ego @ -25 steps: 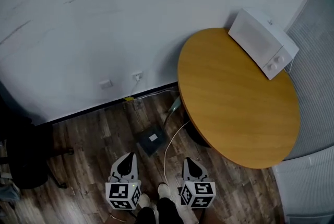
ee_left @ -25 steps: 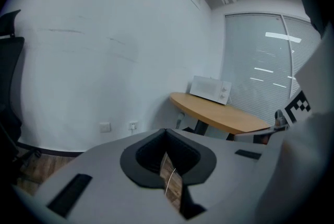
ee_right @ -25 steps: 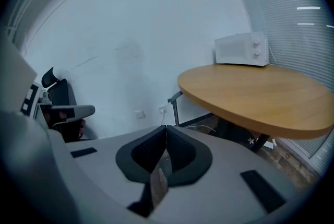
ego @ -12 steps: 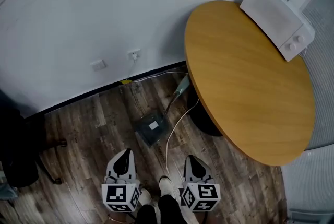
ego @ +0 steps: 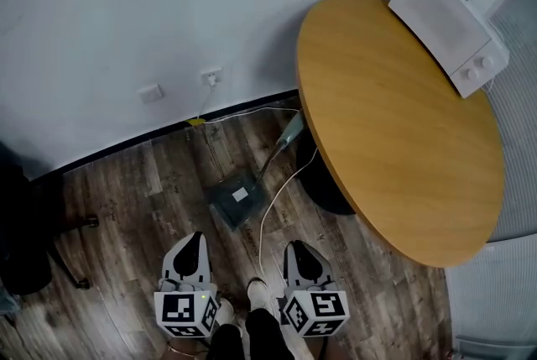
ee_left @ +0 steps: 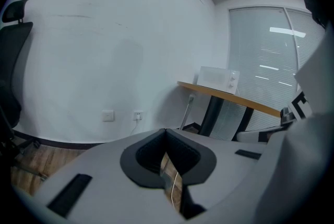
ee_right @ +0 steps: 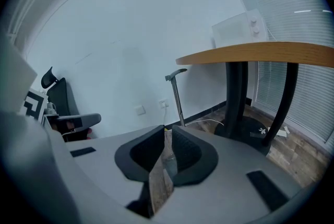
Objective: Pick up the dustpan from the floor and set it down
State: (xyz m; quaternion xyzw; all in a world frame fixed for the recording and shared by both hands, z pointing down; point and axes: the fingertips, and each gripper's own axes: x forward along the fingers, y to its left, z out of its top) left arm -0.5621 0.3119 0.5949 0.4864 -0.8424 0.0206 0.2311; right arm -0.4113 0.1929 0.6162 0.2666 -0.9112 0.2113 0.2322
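Two grippers are hanging low over the wooden floor [ego: 126,199], the left gripper [ego: 195,242] and the right gripper [ego: 295,249] both empty, each with its fingers pressed together and nothing between them. Just ahead, the dark dustpan [ego: 237,200] is lying flat on the floor, untouched, with its long handle [ego: 281,142] leaning up toward the rim of the round tabletop [ego: 394,123]. A white cable [ego: 270,211] is trailing just beside the pan. The fingers are likely needing to open before any grasp, or they would only be nudging the pan away. The cable could be snagging on the lift, and the tall handle could be swinging into the tabletop's edge.
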